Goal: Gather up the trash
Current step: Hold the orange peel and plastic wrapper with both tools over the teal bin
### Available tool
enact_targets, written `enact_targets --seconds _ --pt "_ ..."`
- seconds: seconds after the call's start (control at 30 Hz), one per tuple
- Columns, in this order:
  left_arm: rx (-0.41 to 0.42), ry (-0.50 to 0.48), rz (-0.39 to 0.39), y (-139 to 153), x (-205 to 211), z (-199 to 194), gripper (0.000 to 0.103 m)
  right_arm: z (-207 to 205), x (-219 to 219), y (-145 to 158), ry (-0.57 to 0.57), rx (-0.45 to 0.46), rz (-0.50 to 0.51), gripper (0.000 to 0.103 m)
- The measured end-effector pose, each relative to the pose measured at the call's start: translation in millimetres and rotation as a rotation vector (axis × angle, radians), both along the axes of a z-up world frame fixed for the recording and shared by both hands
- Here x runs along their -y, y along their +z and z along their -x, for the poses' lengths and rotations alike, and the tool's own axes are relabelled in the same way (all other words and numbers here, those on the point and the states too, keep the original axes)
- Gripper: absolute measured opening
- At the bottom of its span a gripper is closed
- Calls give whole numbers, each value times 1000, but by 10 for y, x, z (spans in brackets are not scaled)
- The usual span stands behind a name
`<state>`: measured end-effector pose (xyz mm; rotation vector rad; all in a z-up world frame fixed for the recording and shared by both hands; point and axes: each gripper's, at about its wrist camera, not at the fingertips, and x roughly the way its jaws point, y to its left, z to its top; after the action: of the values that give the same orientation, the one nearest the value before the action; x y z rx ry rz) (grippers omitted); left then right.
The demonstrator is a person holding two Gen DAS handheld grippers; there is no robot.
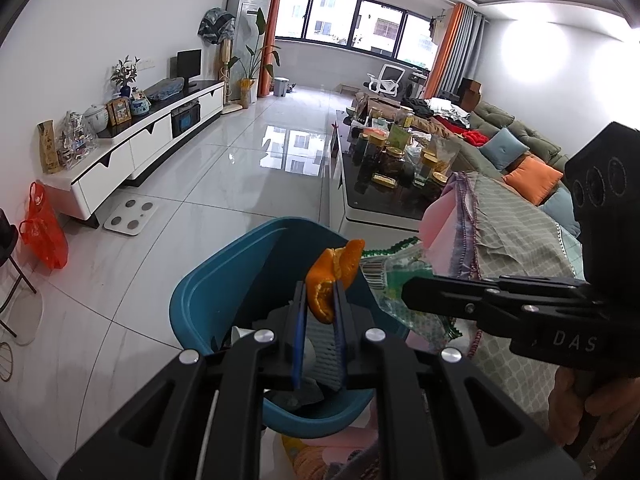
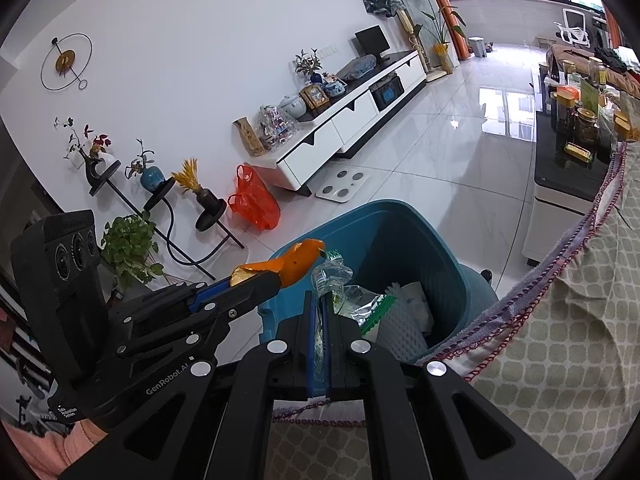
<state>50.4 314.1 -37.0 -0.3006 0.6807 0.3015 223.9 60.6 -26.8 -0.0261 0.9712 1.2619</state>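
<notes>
Two claws over the blue bin: left claw clamping orange peel, right claw clamping plastic wrapper.

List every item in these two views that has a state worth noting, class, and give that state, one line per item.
left gripper: shut on the orange peel, held above the bin.
right gripper: shut on the clear plastic wrapper, also above the bin.
blue trash bin: open-topped, upright, already holding paper and other rubbish.
monitor on the TV cabinet: screen dark.
orange curtains: drawn aside, window uncovered.
</notes>
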Motion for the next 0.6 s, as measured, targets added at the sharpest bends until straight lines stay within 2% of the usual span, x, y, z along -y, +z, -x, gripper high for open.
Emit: enact_targets --seconds 0.6 --pt "-32 24 2 -106 -19 -78 14 -67 -151 -106 -17 -29 39 4"
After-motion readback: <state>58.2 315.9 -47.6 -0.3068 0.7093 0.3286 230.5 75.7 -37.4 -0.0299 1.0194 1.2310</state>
